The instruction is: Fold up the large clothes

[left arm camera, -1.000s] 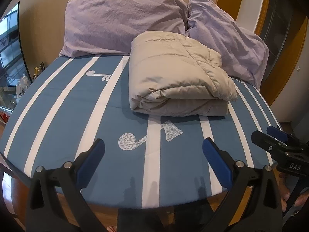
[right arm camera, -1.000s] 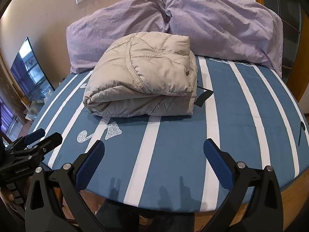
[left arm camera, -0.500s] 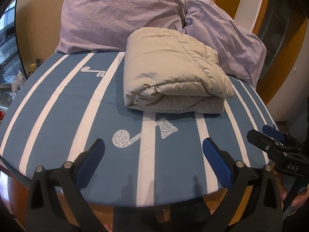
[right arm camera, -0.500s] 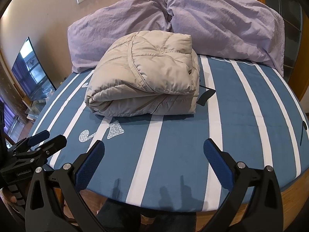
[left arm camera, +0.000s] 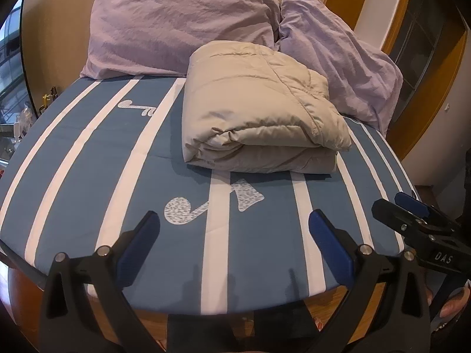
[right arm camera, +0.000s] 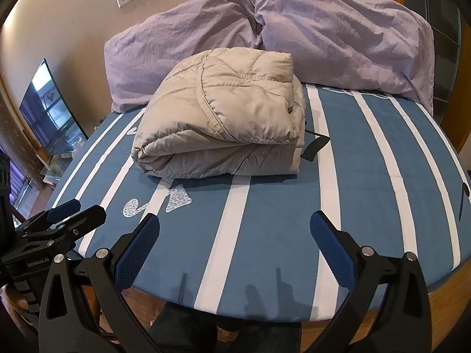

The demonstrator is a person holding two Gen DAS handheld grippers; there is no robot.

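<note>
A beige puffer jacket (left arm camera: pixel 259 114) (right arm camera: pixel 226 117) lies folded into a thick bundle on the blue, white-striped bed (left arm camera: pixel 88 182) (right arm camera: pixel 368 176), just in front of the pillows. A black strap (right arm camera: pixel 313 147) sticks out at its right side. My left gripper (left arm camera: pixel 234 235) hovers open over the foot of the bed, well short of the jacket, nothing between its blue pads. My right gripper (right arm camera: pixel 235 239) is likewise open and empty near the bed's front edge. Each gripper shows in the other's view: the right gripper (left arm camera: pixel 412 214) at the right edge, the left gripper (right arm camera: pixel 61 217) at the left edge.
Two purple pillows (left arm camera: pixel 182 26) (right arm camera: pixel 338 32) lean on the wall at the head of the bed. A television (right arm camera: pixel 50 108) stands to the left. A wooden door frame (left arm camera: pixel 426 94) is at the right. The bed's wooden edge (right arm camera: pixel 447 294) runs below my grippers.
Both grippers have edged slightly forward and shifted their view; the jacket sits a little higher and further left in the left view. The jacket itself has not moved. Both stay open.
</note>
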